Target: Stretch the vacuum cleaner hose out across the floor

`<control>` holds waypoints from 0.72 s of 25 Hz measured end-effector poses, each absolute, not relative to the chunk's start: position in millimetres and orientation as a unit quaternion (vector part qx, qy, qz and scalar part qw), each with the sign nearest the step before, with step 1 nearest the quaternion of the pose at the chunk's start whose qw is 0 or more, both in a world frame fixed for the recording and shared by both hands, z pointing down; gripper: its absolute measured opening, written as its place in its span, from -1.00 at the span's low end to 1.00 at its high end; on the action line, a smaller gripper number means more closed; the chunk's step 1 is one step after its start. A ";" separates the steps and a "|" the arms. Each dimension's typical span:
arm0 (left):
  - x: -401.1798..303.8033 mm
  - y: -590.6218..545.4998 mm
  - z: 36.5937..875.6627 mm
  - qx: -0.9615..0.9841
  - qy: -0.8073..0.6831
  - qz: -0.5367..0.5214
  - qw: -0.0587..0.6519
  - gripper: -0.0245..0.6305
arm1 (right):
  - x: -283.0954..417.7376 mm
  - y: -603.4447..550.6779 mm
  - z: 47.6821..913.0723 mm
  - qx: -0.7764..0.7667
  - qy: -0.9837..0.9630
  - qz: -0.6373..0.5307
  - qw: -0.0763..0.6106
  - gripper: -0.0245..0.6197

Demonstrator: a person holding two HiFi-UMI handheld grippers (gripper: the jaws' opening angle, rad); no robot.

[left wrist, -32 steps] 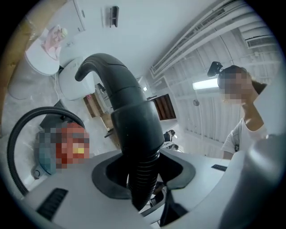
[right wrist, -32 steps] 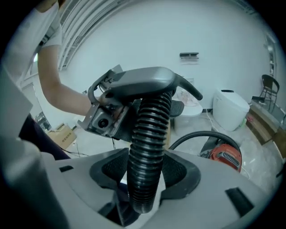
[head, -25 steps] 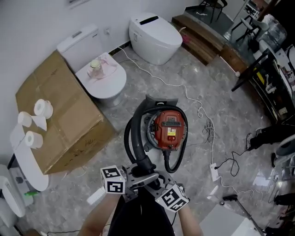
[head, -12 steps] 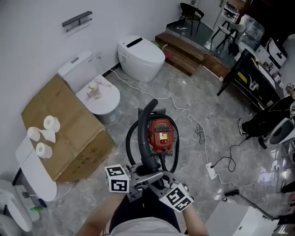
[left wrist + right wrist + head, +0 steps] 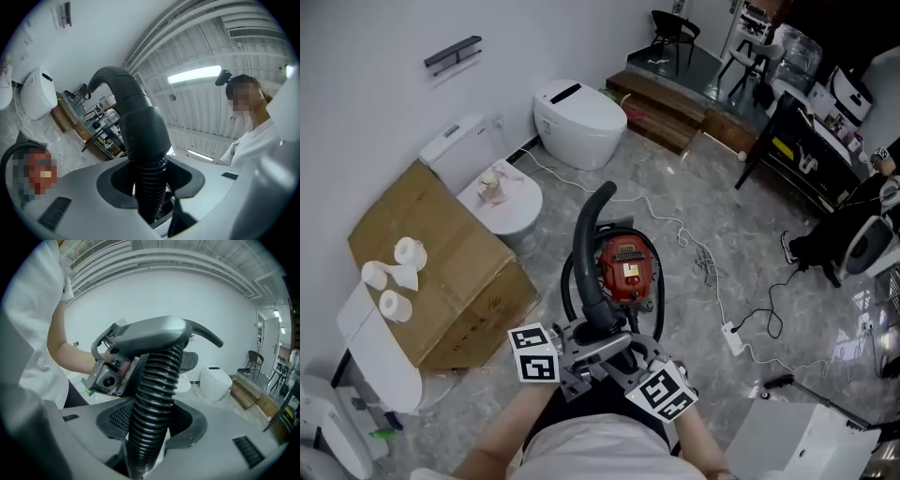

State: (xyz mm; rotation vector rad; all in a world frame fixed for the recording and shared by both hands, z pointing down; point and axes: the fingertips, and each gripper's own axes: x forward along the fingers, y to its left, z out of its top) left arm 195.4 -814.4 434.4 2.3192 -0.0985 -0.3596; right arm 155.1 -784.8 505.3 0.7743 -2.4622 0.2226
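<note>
Near the middle of the floor [image 5: 750, 225] I had the vacuum cleaner [image 5: 626, 269], red body, standing on grey tile. The vacuum cleaner hose [image 5: 584, 246] was not laid out. It looped round the left side of the body, arched up over its far side, then ran back down toward the near edge and into both grippers, clear of the floor.

Left gripper [image 5: 151, 190]: jaws at a middling width, clamped on the ribbed section just below the smooth black cuff [image 5: 140, 126].

Right gripper [image 5: 151, 437]: jaws somewhat wider and had just been closing a little. The ribbed hose was between them and gripped.

The right gripper view also showed the left gripper on the hose just above, with a bare forearm [image 5: 70, 357] behind it. Both grips sat close together on the same near stretch. In the head view the two marker cubes were side by side at the near edge.

Surroundings, from the head view:
- Left of the vacuum cleaner: a cardboard box [image 5: 441, 253] with paper rolls [image 5: 410, 251] on top.
- Beyond the box: a white toilet [image 5: 502, 192] against the wall.
- Further right along the wall: a second toilet [image 5: 577, 117].
- Right of the vacuum cleaner: a white cable [image 5: 705, 264] trailing over the tile to a power strip [image 5: 732, 339].
- Far right: wooden steps [image 5: 666, 98], dark furniture and a black chair [image 5: 675, 28].
</note>
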 end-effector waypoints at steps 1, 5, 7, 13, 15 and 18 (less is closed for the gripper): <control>195.0 -815.2 433.3 0.912 -0.039 -0.143 0.383 -0.41 | 155.1 -785.7 504.4 0.291 -0.914 0.081 0.271 -0.34; 201.1 -820.5 427.7 0.920 -0.040 -0.137 0.366 -0.41 | 160.4 -793.7 498.6 0.311 -0.909 0.078 0.266 -0.34; 206.1 -824.7 423.2 0.919 -0.034 -0.137 0.369 -0.41 | 165.7 -798.0 493.8 0.316 -0.908 0.074 0.266 -0.34; 229.4 -823.2 407.8 0.917 -0.013 -0.131 0.377 -0.41 | 186.8 -797.2 478.2 0.326 -0.905 0.072 0.262 -0.34; 237.6 -815.3 403.7 0.918 -0.007 -0.129 0.375 -0.41 | 194.7 -790.6 474.2 0.330 -0.905 0.070 0.261 -0.34; 251.3 -799.4 401.6 0.919 -0.005 -0.125 0.373 -0.41 | 207.9 -775.3 472.3 0.335 -0.904 0.070 0.257 -0.34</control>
